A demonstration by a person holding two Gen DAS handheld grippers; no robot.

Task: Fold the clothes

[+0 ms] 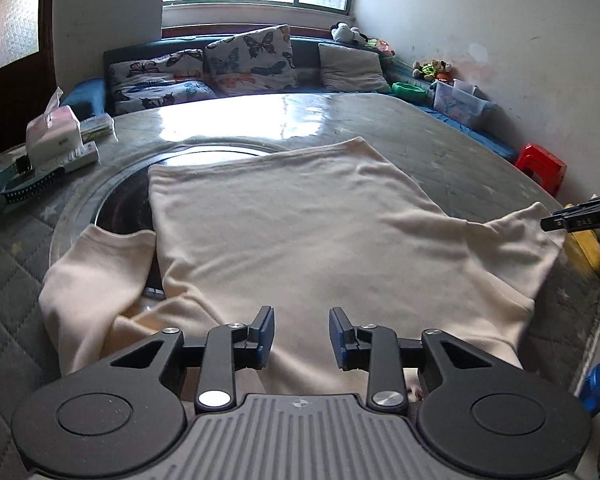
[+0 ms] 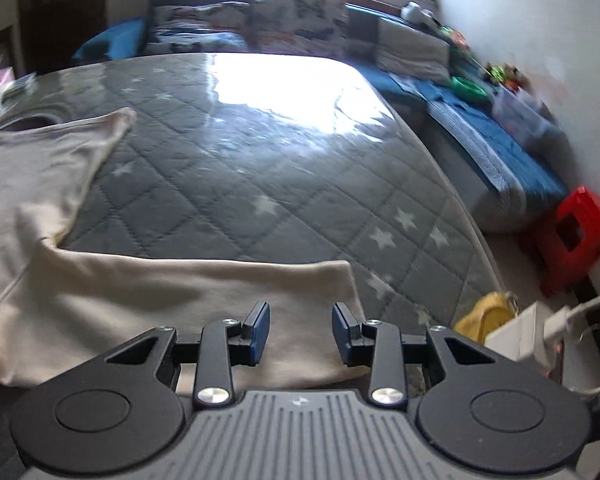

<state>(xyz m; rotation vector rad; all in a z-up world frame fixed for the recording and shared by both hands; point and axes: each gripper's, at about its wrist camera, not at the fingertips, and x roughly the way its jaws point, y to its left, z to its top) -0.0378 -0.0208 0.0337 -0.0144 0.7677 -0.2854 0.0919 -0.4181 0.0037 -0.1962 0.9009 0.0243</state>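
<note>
Across the grey star-quilted tabletop [image 2: 260, 168] a cream shirt [image 1: 300, 220] lies spread flat, its hem toward the sofa and a sleeve out to each side. At the left, the left sleeve [image 1: 96, 276] lies bunched beside the body of the shirt, over the round glass inset [image 1: 112, 200]. The left gripper [image 1: 302, 338] hangs above the near edge of the shirt; its blue-padded fingers [image 1: 266, 336] stand partly apart with only air between them, the cloth lying below and beyond the tips. Further right, the right sleeve [image 2: 220, 300] stretches toward the table's edge. The right gripper [image 2: 301, 334] hovers over that sleeve near its cuff, fingers [image 2: 260, 332] likewise partly apart and holding nothing, clear of the fabric beneath.
</note>
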